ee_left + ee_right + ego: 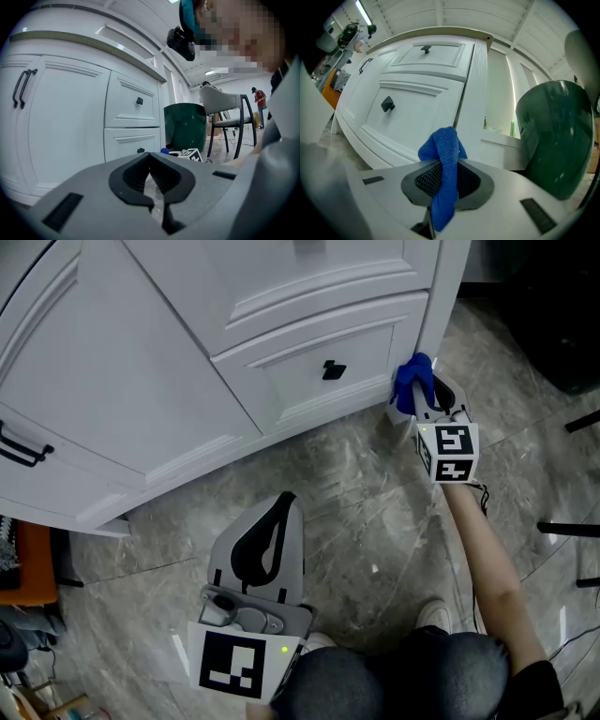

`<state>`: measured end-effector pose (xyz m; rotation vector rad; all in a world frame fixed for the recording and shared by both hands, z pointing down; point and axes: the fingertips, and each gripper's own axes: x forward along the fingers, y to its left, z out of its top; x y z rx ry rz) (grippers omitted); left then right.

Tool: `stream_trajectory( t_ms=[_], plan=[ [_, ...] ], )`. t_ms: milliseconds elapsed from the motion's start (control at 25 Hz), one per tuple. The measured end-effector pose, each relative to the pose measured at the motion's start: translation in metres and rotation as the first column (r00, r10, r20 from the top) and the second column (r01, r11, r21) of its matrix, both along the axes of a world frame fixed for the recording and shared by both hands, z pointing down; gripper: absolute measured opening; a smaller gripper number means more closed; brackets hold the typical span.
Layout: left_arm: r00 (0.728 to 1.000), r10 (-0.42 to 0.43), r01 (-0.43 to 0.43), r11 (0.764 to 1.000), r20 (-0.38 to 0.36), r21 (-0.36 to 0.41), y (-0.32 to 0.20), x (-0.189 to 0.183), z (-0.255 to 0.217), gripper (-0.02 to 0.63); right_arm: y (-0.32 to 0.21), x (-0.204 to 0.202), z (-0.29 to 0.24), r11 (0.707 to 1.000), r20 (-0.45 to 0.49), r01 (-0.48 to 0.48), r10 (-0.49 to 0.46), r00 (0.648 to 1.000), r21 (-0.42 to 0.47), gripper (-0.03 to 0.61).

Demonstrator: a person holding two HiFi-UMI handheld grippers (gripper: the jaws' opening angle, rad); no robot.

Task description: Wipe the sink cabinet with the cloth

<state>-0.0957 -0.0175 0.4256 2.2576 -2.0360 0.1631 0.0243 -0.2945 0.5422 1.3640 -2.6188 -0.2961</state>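
Right gripper (444,165) jaws clenched on cloth (440,143), seemingly against sink cabinet (417,101) corner; left gripper (150,158) jaws together, empty.

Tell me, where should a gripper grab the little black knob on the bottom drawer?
Pinch the black knob across its two opposite sides, coming straight at the drawer front: it is small, blocky and stands out from the flat panel. The left gripper is the free one, jaws together, so it would probably need opening first; the right gripper is shut on the blue cloth.
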Motion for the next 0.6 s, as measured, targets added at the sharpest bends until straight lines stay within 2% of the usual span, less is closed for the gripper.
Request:
stream_trajectory(
  t_ms=[160,360,440,520,600],
  plan=[
    [1.000,-0.010,0.010,1.000,0.005,0.002,0.000,-0.003,0.001,0.003,0.010,0.005,-0.015,1.000,0.061,0.006,-0.006,0.998,0.001,0.061],
    [0.998,-0.019,0.020,1.000,0.063,-0.017,0.001,-0.001,-0.012,0.004,0.033,0.033,-0.111,0.995,0.137,0.029,-0.042,0.990,0.092,0.060],
    [0.997,0.028,-0.027,1.000,0.075,-0.010,-0.001,0.010,-0.028,0.003,0.034,0.037,-0.160,0.991,0.139,0.072,-0.088,0.986,0.115,0.060],
    [0.991,0.114,-0.115,0.993,0.070,0.013,-0.009,0.029,-0.048,0.003,0.032,0.041,-0.217,0.983,0.151,0.092,-0.117,0.982,0.161,0.061],
    [0.970,0.227,-0.234,0.970,0.086,0.072,-0.028,0.053,-0.074,0.005,0.025,0.050,-0.284,0.968,0.174,0.077,-0.120,0.977,0.240,0.061]
  ],
)
